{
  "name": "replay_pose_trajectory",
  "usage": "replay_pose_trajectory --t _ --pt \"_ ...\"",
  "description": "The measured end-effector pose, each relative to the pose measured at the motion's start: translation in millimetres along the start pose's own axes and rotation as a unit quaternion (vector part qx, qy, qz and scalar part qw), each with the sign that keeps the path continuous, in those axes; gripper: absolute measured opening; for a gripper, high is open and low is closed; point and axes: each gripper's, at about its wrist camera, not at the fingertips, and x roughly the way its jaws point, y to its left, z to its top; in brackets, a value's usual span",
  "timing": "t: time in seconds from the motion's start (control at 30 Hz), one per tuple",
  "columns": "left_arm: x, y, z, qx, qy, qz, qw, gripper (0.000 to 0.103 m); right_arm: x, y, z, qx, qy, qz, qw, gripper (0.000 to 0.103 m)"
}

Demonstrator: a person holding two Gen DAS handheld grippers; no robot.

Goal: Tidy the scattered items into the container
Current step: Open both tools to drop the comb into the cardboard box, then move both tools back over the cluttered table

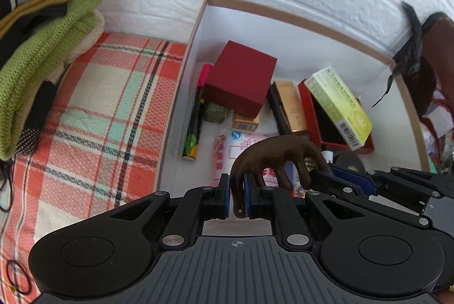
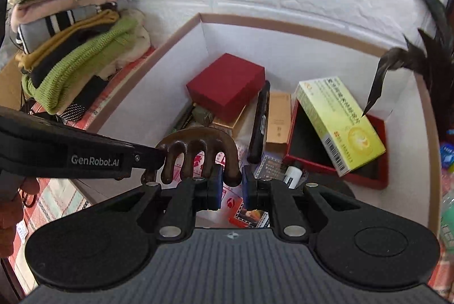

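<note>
You are holding the brown wooden wide-toothed comb (image 1: 272,159) in both jaws, pinching it above the pink-rimmed white cardboard box (image 1: 195,28); next, release.

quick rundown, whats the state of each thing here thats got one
left gripper: shut on comb
right gripper: around a comb tooth, grip unclear
comb: held over the box
box: open, partly filled
red case: closed
red tray: open
yellow carton: leaning on tray
</note>
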Motion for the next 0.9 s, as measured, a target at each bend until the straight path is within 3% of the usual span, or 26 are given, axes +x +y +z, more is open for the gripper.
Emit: replay_pose_trajectory --t 0.03,0.1,0.2,0.23,0.27,0.37,0.53,0.8,0.9 --pt "1 -2 1 0.006 0.003 0.003 1.0 0.008 2 0 0 0.003 0.003 -0.001 1.0 0.017" --pt "4 -5 2 0.017 0.008 0.008 0.9998 0.019 4 0 1 0.007 0.011 -0.002 1.0 0.017" --pt "3 -9 2 0.02 0.01 -0.009 0.9997 0.045 7 -2 0 0.007 0.03 -0.005 0.999 0.021" --pt "2 -11 1 0.018 0.008 -0.023 0.9995 0.062 6 -3 0 0.005 0.033 -0.006 0.999 0.046" --pt "0 -13 1 0.015 0.005 -0.036 0.9992 0.068 5 -3 -1 0.001 0.035 -0.007 0.999 0.072" --pt "-3 -22 1 0.02 0.005 -0.046 0.9988 0.083 -3 -4 -6 -0.01 0.021 -0.009 1.0 0.077" --pt "-4 -32 2 0.021 -0.002 -0.015 0.9997 0.092 -14 -11 -7 -0.012 0.015 -0.013 1.0 0.079" --pt "-13 -29 5 0.001 -0.011 -0.006 0.9999 0.092 -29 -25 -9 0.002 0.005 -0.02 1.0 0.081" --pt "-16 -32 2 -0.002 -0.01 -0.005 0.9999 0.093 -34 -25 -10 0.002 0.005 -0.017 1.0 0.088"
